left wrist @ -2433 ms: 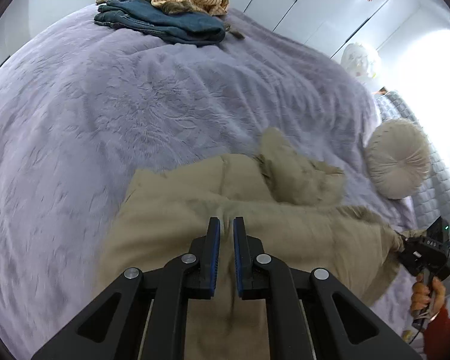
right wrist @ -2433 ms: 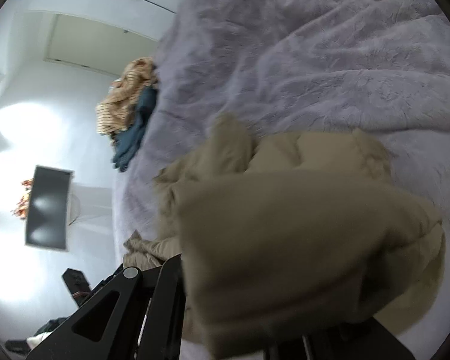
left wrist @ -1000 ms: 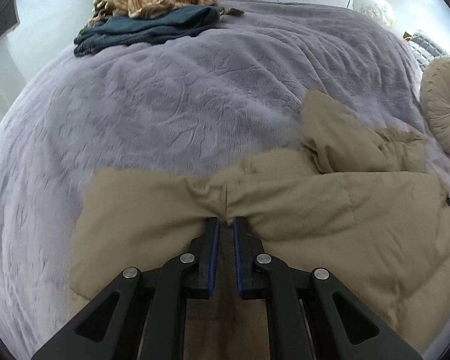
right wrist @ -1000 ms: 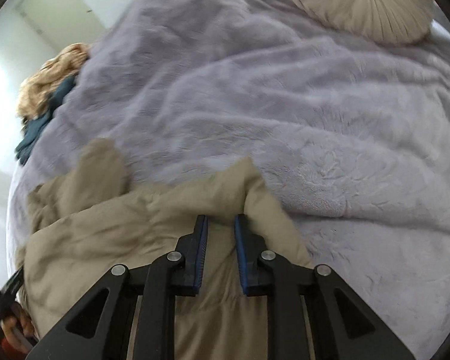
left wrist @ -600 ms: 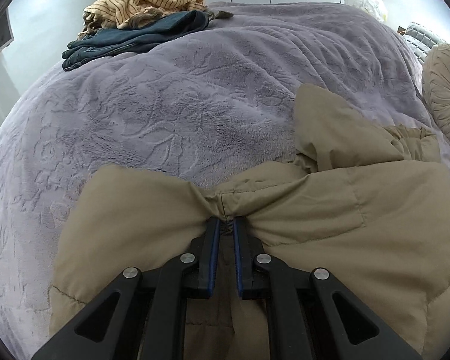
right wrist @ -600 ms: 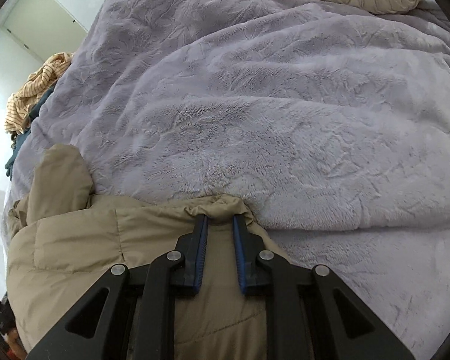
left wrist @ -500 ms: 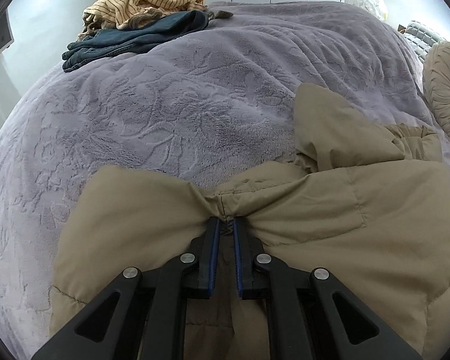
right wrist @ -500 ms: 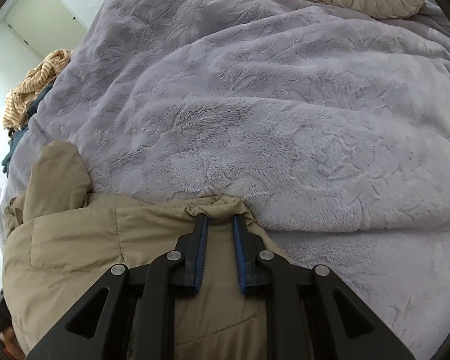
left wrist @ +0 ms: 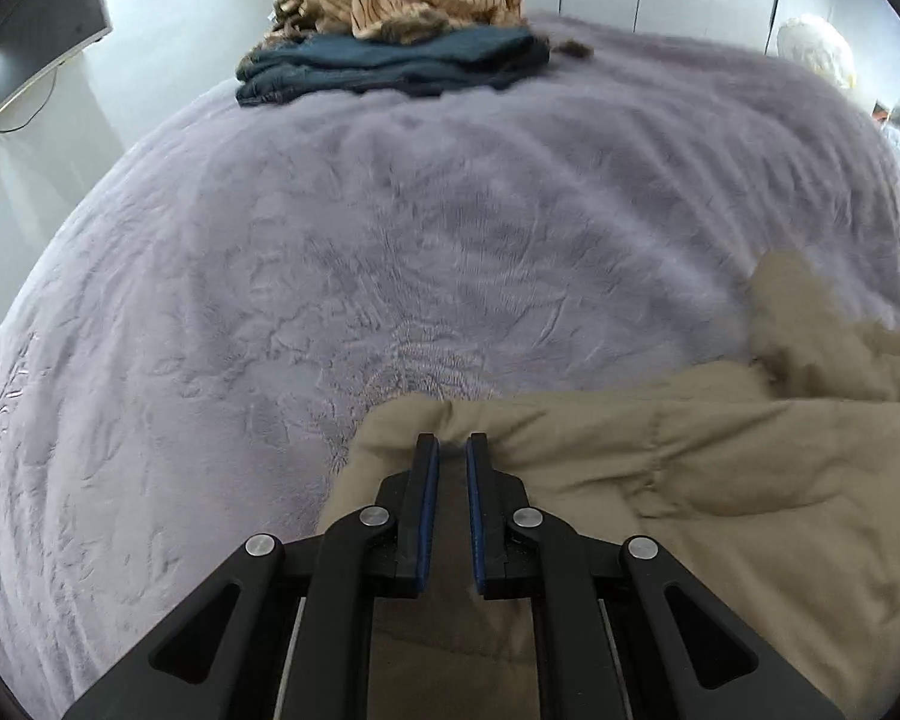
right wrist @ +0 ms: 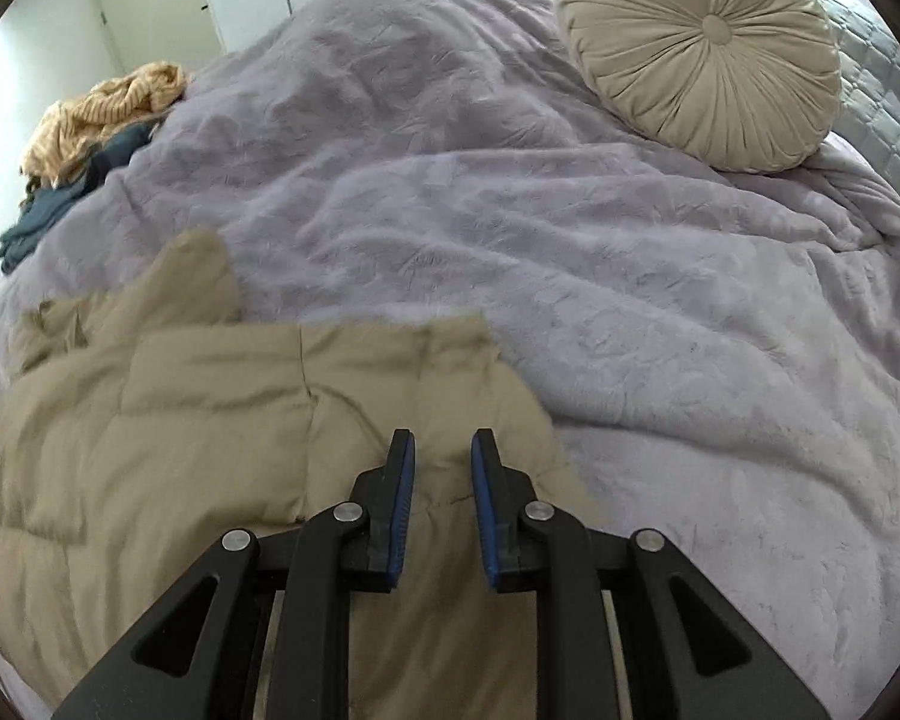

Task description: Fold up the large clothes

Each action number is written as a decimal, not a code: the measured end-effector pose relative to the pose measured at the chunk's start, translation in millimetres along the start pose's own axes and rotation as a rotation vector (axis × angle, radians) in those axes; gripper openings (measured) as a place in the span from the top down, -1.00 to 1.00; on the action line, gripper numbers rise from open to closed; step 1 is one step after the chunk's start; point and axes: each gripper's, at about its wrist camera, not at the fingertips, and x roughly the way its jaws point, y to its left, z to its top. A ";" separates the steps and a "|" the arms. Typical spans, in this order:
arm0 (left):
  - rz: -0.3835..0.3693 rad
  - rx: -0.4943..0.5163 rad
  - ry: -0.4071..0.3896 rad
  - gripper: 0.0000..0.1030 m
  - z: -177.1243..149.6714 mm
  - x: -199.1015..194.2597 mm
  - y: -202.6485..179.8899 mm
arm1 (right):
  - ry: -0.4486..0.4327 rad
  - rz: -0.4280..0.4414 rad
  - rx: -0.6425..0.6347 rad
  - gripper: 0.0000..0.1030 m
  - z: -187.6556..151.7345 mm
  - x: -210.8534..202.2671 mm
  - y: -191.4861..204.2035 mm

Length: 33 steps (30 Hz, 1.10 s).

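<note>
A beige padded jacket (left wrist: 690,468) lies on the lilac plush blanket (left wrist: 390,240) of a bed. My left gripper (left wrist: 448,441) is shut on the jacket's near edge, close to its left corner, with a fold of fabric pinched between the blue pads. In the right wrist view the jacket (right wrist: 210,396) spreads to the left, one sleeve sticking up at its far side. My right gripper (right wrist: 442,438) hovers over the jacket's right part. Its jaws are opening, and the fabric lies below them without being pressed.
A striped tan garment on folded dark blue clothes (left wrist: 390,30) sits at the bed's far edge. A round pleated cushion (right wrist: 699,54) leans at the head end by a quilted grey headboard (right wrist: 888,120). A dark screen (left wrist: 30,30) stands left of the bed.
The right gripper let go of the jacket's edge, drew back and widened its jaws. The left gripper kept its grip and shifted; the jacket now lies mostly to its right.
</note>
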 end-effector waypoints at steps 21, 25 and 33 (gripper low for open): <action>-0.191 -0.095 0.136 0.78 -97.8 -133.1 27.6 | 0.147 0.329 0.321 -0.34 -89.9 -83.8 -30.1; -0.216 -0.129 0.189 0.78 -128.9 -136.5 24.5 | 0.213 0.376 0.353 -0.34 -124.9 -83.8 -23.8; -0.230 -0.172 0.249 -0.98 -166.8 -134.8 17.3 | 0.281 0.427 0.409 -0.44 -160.8 -71.4 -14.8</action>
